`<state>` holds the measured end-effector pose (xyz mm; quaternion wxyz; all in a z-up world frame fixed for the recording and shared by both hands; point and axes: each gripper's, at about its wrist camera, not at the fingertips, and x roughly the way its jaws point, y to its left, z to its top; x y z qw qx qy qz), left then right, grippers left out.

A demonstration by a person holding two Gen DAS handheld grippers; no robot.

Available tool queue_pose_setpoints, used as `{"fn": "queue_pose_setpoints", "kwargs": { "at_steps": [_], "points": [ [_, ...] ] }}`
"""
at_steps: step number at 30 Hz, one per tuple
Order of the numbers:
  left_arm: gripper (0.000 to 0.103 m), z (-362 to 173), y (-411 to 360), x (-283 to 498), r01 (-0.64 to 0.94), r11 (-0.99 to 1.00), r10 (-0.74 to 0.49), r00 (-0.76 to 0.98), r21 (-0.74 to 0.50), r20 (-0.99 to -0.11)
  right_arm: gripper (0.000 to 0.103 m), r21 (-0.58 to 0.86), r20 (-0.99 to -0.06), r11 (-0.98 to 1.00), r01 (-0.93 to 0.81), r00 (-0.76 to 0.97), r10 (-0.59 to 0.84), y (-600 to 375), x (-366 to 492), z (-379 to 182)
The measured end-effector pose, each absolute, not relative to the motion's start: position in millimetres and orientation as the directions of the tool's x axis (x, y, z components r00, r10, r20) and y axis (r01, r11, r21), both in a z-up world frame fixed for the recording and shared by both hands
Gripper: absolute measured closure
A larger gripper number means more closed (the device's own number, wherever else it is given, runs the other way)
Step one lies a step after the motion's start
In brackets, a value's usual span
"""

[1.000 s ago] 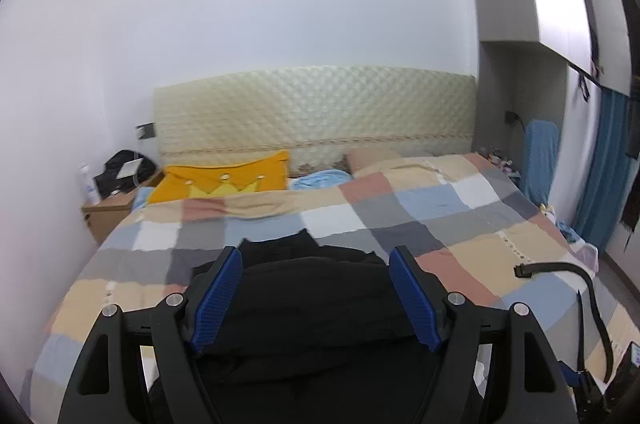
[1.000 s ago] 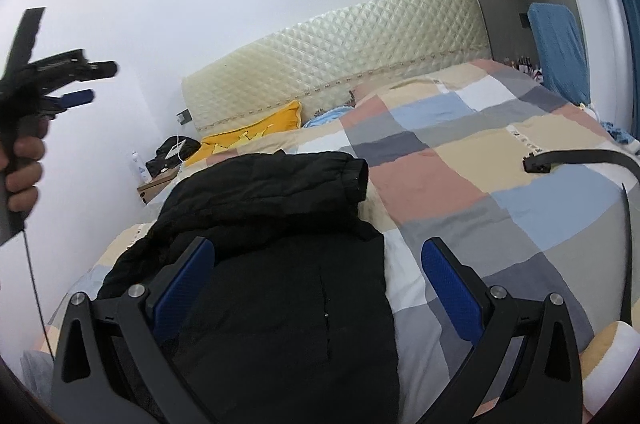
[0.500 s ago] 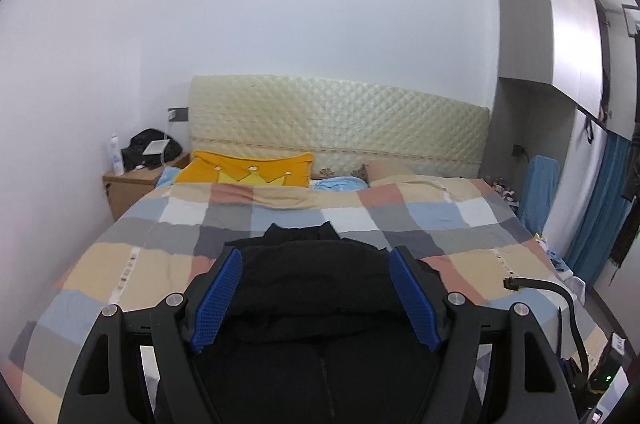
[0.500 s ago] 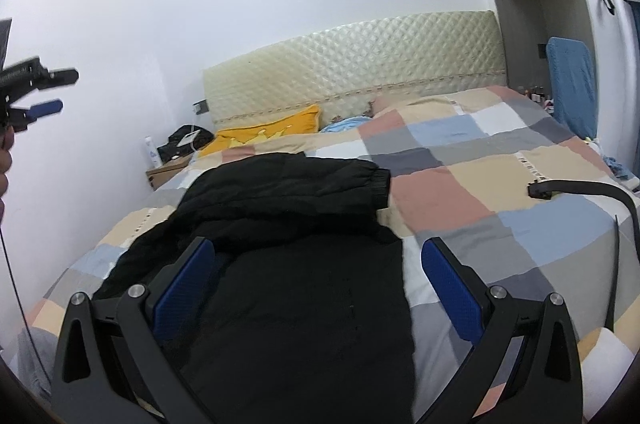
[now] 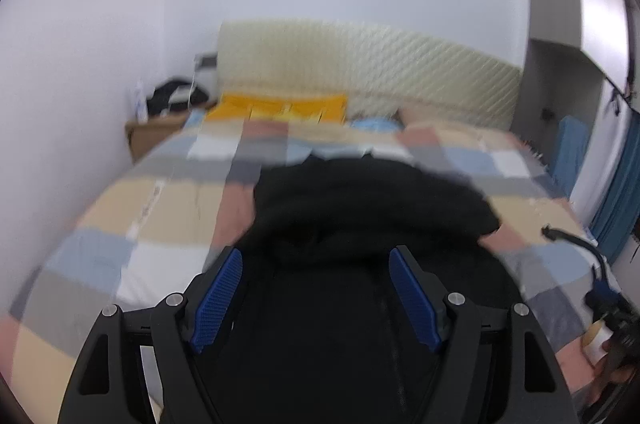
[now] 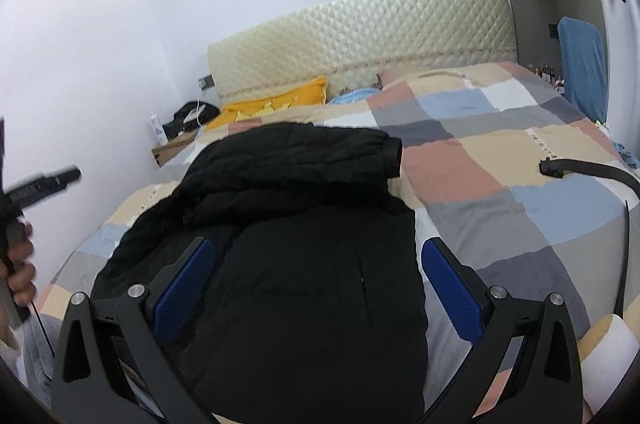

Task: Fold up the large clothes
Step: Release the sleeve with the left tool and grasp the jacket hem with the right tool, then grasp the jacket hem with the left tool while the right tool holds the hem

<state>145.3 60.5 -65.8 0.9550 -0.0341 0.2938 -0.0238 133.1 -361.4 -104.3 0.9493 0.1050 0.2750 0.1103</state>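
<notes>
While the big black coat [image 6: 304, 224] lies on the bed [image 6: 500, 191], both grippers hang over it with nothing in them. The left gripper [image 5: 316, 298] has its blue pads [image 5: 218, 300] spread wide apart, and only the coat shows between them. The right gripper [image 6: 316, 288] is wide open too, with the coat under the gap. No pad touches the cloth as far as can be seen.

The coat sits on the near half of the bed, on a quilt of tan, blue, grey, pink and white squares. One sleeve [image 6: 320, 155] is folded across the top of the coat, and its cuff [image 6: 394, 151] points to the right. The body of the coat runs down toward the cameras. The left view is blurry, so the folds are hard to make out there.

Behind the coat a yellow pillow [image 6: 276, 101] leans by the cream headboard [image 6: 360, 31]. A small blue cloth [image 6: 352, 95] lies next to the pillow. A wooden stand [image 6: 176, 145] is at the left side of the bed with a dark bag [image 6: 192, 115] and a white bottle [image 6: 157, 127] on it. A black strap [image 6: 592, 171] lies on the quilt, well apart from the coat on the right.

In the right view, the person's left hand [image 6: 20, 264] shows at the far left edge, wrapped around the handle of the other tool
</notes>
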Motion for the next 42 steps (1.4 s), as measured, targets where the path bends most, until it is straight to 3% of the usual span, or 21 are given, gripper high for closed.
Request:
{"fn": "queue_pose_setpoints", "kwargs": {
  "at_steps": [5,11,15,20,27,34,42],
  "points": [
    [0.027,-113.4,82.7,151.2,-0.014,0.993,-0.062,0.775,-0.115,-0.629,0.0,0.29,-0.595,0.95,-0.12,0.755,0.277,-366.8,150.1,-119.5],
    [0.027,-147.8,96.9,154.6,-0.041,0.993,-0.047,0.722,-0.11,-0.691,0.0,0.41,-0.761,0.912,0.002,0.552,0.341,-386.7,184.9,-164.8],
    [0.027,-155.7,94.2,155.3,-0.036,0.995,-0.044,0.702,-0.098,-0.71,0.0,0.549,-0.788,0.824,0.136,0.412,0.457,-406.2,200.5,-199.3],
    [0.027,-166.1,94.2,161.8,-0.047,0.995,-0.033,0.667,-0.086,-0.744,0.0,0.474,-0.872,0.81,0.346,0.314,0.376,-429.2,201.8,-234.8],
    [0.027,-173.8,87.5,164.8,-0.05,0.998,-0.004,0.649,-0.047,-0.761,0.0,0.548,-0.836,0.716,0.433,0.248,0.49,-430.4,196.2,-272.1],
    [0.027,-180.7,90.2,170.3,-0.049,0.996,-0.026,0.623,-0.072,-0.781,0.0,0.495,-0.869,0.761,0.42,0.212,0.448,-414.2,198.7,-278.8],
    [0.027,-187.6,83.1,174.4,-0.015,0.997,-0.056,0.599,-0.081,-0.799,0.0,0.584,-0.811,0.692,0.424,0.277,0.515,-414.8,190.1,-277.4]
  ]
}}
